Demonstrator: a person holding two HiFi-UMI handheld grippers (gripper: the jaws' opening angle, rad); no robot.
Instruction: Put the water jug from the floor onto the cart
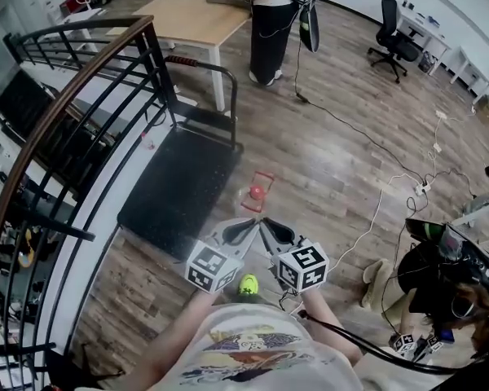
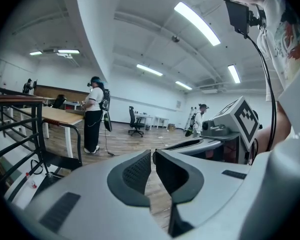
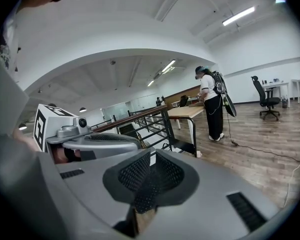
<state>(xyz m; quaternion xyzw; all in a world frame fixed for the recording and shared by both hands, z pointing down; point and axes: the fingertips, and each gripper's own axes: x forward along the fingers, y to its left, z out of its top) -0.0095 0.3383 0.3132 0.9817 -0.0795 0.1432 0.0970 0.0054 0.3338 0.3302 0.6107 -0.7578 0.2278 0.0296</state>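
You hold both grippers low in front of your chest, side by side and angled inward so their tips nearly meet. The left gripper [image 1: 246, 228] has its jaws pressed together with nothing between them; its own view [image 2: 153, 170] shows only a thin slit between the dark pads and bare wood floor past it. The right gripper [image 1: 273, 230] is the same: in its own view [image 3: 150, 176] the ribbed pads meet and pinch nothing. The water jug [image 1: 257, 191] stands on the wooden floor [image 1: 334, 145] just beyond the two tips. From above it shows as a clear body with a red cap, and neither gripper touches it. The cart [image 1: 175, 194] sits just to the jug's left, a flat black deck with a dark tube handle rising at its far end, and nothing lies on it. A curved dark railing [image 1: 73, 80] runs along the cart's left side. Farther off, a person in dark trousers [image 1: 270, 23] stands beside a light wooden counter [image 1: 197, 16]. An office chair [image 1: 394, 35] stands at the far right, and white cables [image 1: 375, 210] trail across the floor to your right. Another person [image 1: 440, 287] crouches at the lower right edge. One green shoe [image 1: 248, 284] of yours shows between the two marker cubes.
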